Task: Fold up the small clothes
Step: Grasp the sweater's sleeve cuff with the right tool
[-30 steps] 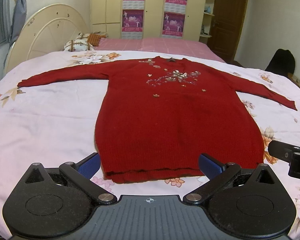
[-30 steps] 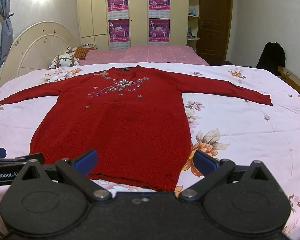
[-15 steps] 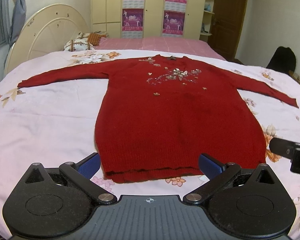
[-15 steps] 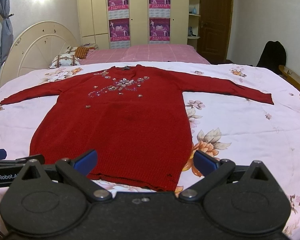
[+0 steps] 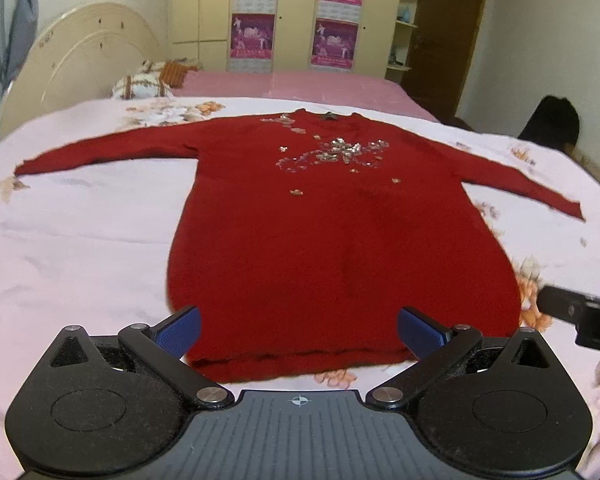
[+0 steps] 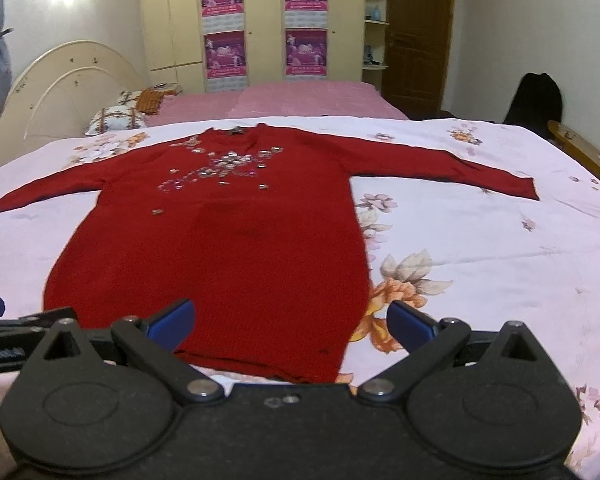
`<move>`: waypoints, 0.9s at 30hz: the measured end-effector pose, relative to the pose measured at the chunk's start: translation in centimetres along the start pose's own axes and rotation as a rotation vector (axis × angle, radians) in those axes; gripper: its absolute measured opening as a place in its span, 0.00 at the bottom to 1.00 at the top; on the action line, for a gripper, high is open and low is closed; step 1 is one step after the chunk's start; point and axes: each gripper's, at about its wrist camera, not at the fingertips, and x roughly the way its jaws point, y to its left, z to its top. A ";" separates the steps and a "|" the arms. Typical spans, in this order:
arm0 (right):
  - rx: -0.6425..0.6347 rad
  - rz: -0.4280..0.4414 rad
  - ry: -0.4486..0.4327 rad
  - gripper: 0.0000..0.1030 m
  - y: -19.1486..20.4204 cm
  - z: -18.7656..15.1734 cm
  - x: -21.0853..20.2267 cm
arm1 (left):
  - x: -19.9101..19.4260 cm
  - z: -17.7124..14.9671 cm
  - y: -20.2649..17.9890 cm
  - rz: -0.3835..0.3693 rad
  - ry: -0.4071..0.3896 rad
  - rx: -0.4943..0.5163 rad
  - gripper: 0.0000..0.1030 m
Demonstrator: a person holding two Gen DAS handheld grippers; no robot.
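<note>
Both of my grippers have eased forward and lower since half a second ago: the hem of the red sweater [image 5: 340, 232] now sits between the blue pads in each view instead of just beyond them.

The sweater lies flat and face up on the floral bedsheet [image 5: 80, 240], sleeves spread out to either side, the sequin decoration [image 5: 332, 152] on the chest well ahead of my jaws. My left gripper [image 5: 298, 326] hangs over the hem with its jaws spread wide, holding nothing; the garment's lower left corner lies just inside the left pad, and the hem runs across the gap to the right pad. My right gripper [image 6: 290, 318] is likewise wide apart and empty, the sweater's lower right corner falling between its pads, nearer the right one. I cannot tell whether any pad touches the cloth.

Part of the right gripper shows at the right edge of the left view, beside the sweater's side seam.

Beyond the jaws, past the sheet, there is a pink bed [image 6: 284, 100], a cream headboard [image 6: 60, 92], a wardrobe with posters [image 6: 260, 20], and a brown door [image 6: 416, 32].
</note>
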 end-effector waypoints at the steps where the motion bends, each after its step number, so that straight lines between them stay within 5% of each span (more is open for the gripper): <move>1: 0.012 -0.002 0.002 0.99 -0.4 0.2 0.2 | 0.3 0.3 0.1 0.001 0.000 -0.005 1.00; 8: 0.057 -0.023 -0.037 0.99 -3.8 1.9 2.0 | 4.1 3.1 -1.4 0.128 -0.005 0.212 1.00; 10: 0.046 -0.011 -0.042 0.99 -4.9 2.6 3.0 | 4.4 4.0 -0.6 0.053 -0.090 0.175 1.00; 13: 0.122 -0.019 -0.043 0.99 -7.5 4.1 4.7 | 6.4 6.0 -0.3 0.076 -0.100 0.177 1.00; 17: 0.301 -0.045 -0.053 0.97 -12.9 6.3 7.8 | 9.7 8.9 1.9 0.007 -0.032 0.012 1.00; 27: 0.613 -0.059 -0.203 0.95 -25.9 10.3 17.2 | 17.4 12.2 5.8 0.051 -0.023 -0.169 1.00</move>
